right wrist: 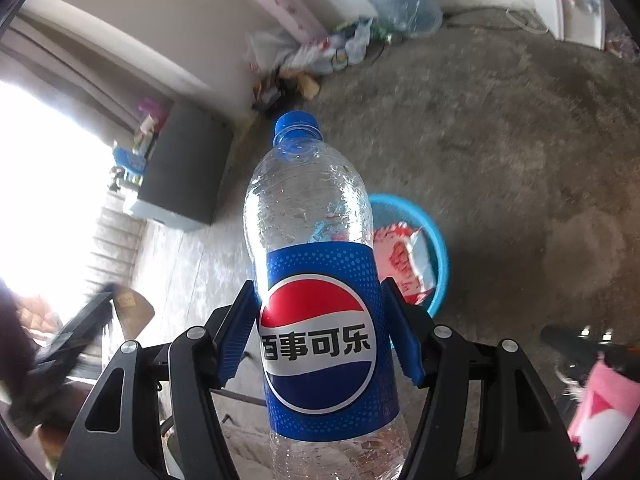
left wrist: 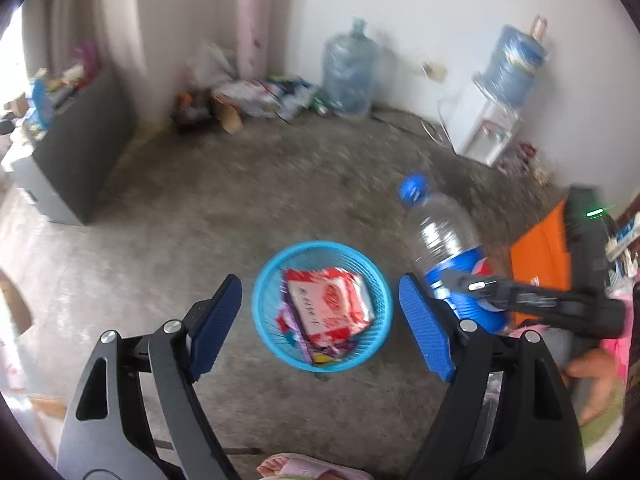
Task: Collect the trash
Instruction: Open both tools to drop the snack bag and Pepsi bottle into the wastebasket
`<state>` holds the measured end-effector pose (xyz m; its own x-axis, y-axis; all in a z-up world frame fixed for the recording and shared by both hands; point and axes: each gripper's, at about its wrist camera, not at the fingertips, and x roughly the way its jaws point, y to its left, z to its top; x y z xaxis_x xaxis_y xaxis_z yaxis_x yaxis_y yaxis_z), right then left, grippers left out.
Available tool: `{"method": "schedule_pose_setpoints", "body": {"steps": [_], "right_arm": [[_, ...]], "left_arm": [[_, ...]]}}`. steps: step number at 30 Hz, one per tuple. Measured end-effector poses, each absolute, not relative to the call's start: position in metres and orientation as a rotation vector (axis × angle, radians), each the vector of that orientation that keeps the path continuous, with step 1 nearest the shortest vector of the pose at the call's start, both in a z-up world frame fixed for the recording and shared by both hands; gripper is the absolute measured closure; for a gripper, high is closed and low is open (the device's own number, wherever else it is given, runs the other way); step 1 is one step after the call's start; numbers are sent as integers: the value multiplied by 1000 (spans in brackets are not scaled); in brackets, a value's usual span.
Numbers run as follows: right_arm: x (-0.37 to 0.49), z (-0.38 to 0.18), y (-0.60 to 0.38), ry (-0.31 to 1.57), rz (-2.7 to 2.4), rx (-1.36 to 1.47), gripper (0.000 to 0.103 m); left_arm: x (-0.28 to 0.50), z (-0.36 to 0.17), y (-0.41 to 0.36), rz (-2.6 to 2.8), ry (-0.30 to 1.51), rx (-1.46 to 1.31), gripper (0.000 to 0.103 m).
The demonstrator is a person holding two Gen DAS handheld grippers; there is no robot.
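- Left of the blue basket [left wrist: 322, 306] we see a dark grey cabinet [left wrist: 86, 152] against the curtained wall, its top crowded with small items too blurred to name.
- Our left gripper [left wrist: 320, 322] hangs above the basket with its blue pads [left wrist: 216, 326] wide apart and nothing between them; the basket shows in the gap.
- The basket is a round mesh tub of light blue plastic standing on the bare concrete floor [left wrist: 240, 184]. Inside it lie crumpled wrappers; the uppermost is a red and white packet [left wrist: 330, 304] whose print is too blurred to read.
- Just right of the basket, our right gripper [right wrist: 320, 334] is clamped on a plastic bottle [right wrist: 310, 208], its pads pressing the label from both sides.
- The bottle is clear and looks empty, with droplets inside its upper wall and a blue screw cap [right wrist: 296, 122] pointing away from us. From this wrist view it hides the basket's near left rim.
- Its blue label [right wrist: 320, 336] bears the red, white and blue Pepsi globe with the characters 百事可乐 across the white band.
- Beyond the basket, by the far wall, stand a large water jug [left wrist: 350, 70] and, further right, a white dispenser [left wrist: 486, 124].
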<state>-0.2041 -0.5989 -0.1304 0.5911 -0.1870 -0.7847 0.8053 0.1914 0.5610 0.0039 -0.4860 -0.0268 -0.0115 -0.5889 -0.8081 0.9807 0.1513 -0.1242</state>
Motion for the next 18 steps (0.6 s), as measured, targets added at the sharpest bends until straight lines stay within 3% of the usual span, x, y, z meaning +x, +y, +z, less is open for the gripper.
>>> {"method": "schedule_pose_setpoints", "body": {"steps": [7,18], "right_arm": [[-160,-189,-616,825,-828,1177,35],[-160,-135,-568,782,-821,1020,35]], "left_arm": [[28,25,-419,-1286,803,501,20],[64,43,-297,-1134,803,322,20]]}}
